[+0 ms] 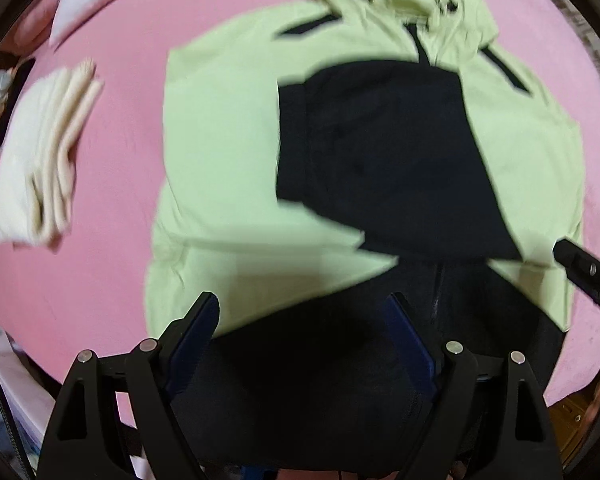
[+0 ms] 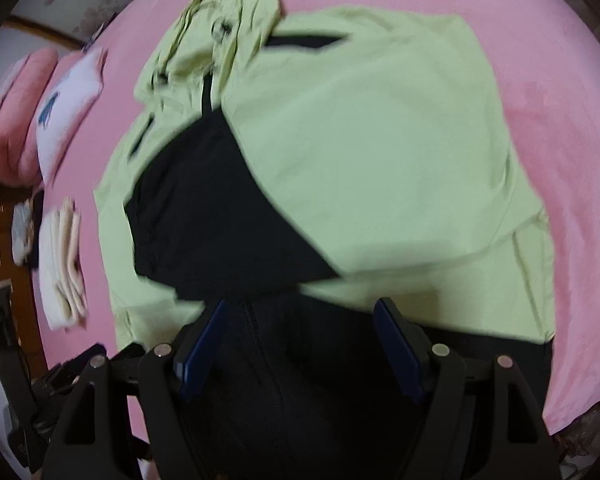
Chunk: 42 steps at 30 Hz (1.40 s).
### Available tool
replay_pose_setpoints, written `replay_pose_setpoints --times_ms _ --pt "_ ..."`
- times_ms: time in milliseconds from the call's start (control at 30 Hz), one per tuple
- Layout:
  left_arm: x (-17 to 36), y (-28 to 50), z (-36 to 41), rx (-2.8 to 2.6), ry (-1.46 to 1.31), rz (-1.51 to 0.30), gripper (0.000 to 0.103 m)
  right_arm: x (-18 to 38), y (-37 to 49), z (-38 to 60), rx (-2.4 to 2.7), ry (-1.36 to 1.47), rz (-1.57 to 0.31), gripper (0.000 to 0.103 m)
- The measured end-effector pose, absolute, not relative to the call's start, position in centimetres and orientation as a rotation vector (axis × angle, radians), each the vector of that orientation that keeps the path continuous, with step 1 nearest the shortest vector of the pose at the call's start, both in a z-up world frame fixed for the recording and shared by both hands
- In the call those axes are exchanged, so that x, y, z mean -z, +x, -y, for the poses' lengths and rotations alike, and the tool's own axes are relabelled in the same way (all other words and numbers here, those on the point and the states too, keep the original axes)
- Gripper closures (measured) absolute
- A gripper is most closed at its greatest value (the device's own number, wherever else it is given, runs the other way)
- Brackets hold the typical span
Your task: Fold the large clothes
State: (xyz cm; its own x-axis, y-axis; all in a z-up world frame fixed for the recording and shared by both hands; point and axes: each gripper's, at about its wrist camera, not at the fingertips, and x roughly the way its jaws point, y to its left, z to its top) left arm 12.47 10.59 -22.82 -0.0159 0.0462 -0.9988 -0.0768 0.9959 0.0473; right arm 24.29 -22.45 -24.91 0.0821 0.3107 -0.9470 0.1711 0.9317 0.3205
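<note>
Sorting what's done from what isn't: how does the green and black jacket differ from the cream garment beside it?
The jacket is lime green with black panels; the cream garment is one pale colour. The jacket is far larger, only partly folded; the cream garment is a compact, layered stack. Both lie on the pink sheet.

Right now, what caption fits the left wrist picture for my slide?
Open left gripper above a light-green and black jacket on a pink sheet.

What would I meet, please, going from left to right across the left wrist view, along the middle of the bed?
Folded cream cloth → bare pink bedsheet → green and black jacket → tip of the right gripper.
</note>
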Motion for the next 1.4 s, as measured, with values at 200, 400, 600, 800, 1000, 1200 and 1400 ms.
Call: replay_pose_setpoints --times_ms 200,400,600,800,1000,1200,1400 --pt "20.4 21.8 -13.2 0.017 0.095 -1.585 0.02 22.2 32.4 23.0 -0.092 0.284 -1.513 0.028" --pt "21.1 32.3 -14.4 0.07 0.307 -1.638 0.02 20.7 41.7 23.1 -0.128 0.224 -1.534 0.028" --pt "22.8 42.9 -15.4 0.121 0.242 -1.666 0.02 20.8 51.1 23.5 -0.059 0.116 -1.455 0.028" --pt "24.9 51.3 -16.2 0.171 0.081 -1.483 0.02 24.9 58.9 24.5 -0.2 0.264 -1.363 0.028" --pt "31.3 56.5 -17.1 0.166 -0.219 -1.518 0.02 30.1 61.8 25.9 -0.345 0.511 -1.273 0.028" --pt "32.4 57.7 -17.5 0.256 -0.462 -1.408 0.035 33.8 62.4 25.9 -0.445 0.666 -1.235 0.049" --pt "31.9 57.5 -16.9 0.273 -0.466 -1.34 0.092 32.9 62.2 24.8 -0.544 0.654 -1.152 0.097"
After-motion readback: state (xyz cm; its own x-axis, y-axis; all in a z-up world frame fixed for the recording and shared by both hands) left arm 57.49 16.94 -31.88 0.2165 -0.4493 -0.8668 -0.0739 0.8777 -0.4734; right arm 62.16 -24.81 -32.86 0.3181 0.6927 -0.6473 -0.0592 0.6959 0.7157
